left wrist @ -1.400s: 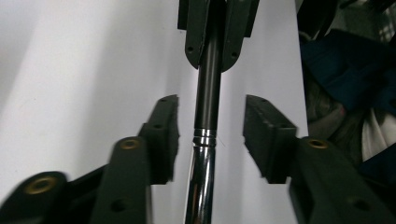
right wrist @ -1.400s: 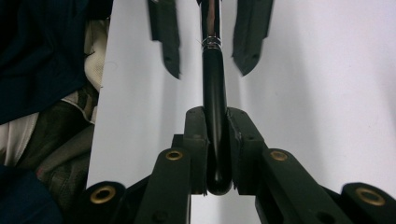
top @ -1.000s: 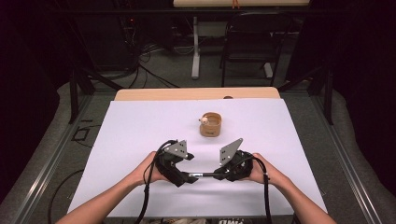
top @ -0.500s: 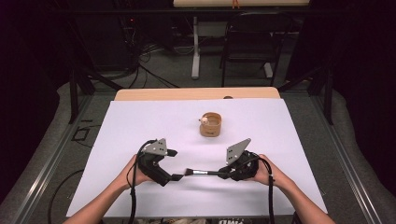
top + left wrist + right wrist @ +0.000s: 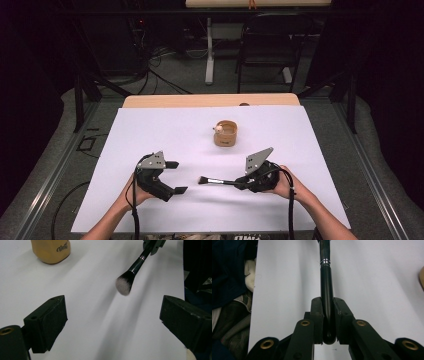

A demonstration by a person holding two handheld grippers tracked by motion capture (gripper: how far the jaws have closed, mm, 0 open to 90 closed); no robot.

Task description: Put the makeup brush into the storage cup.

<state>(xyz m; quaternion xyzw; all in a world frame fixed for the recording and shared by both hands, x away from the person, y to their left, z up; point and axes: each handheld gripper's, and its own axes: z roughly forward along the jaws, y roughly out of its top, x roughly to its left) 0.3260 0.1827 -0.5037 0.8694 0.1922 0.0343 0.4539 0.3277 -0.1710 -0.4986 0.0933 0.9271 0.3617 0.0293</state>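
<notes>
Brush (image 5: 216, 181) lies level near the bench's (image 5: 150, 130) front edge, handle end clamped between the closed jaws of the right claw (image 5: 241, 183), bristles pointing toward the left claw (image 5: 177, 176); left claw gapes wide, gripping nothing, just apart from the bristles; tan cup (image 5: 225, 134) stands mid-bench, well behind both.

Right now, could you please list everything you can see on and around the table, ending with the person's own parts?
Makeup brush: one, black handle, pale-tipped bristles, held level above the table's near half.
Tan holder: one, tan, table centre, farther back.
White sheet: one, white, covering the table.
Table: one, wooden far edge showing.
Chair: one, dark, on the floor beyond.
Left gripper: one, black, jaws wide apart, nothing between.
Right gripper: one, black, clamped on the brush handle.
</notes>
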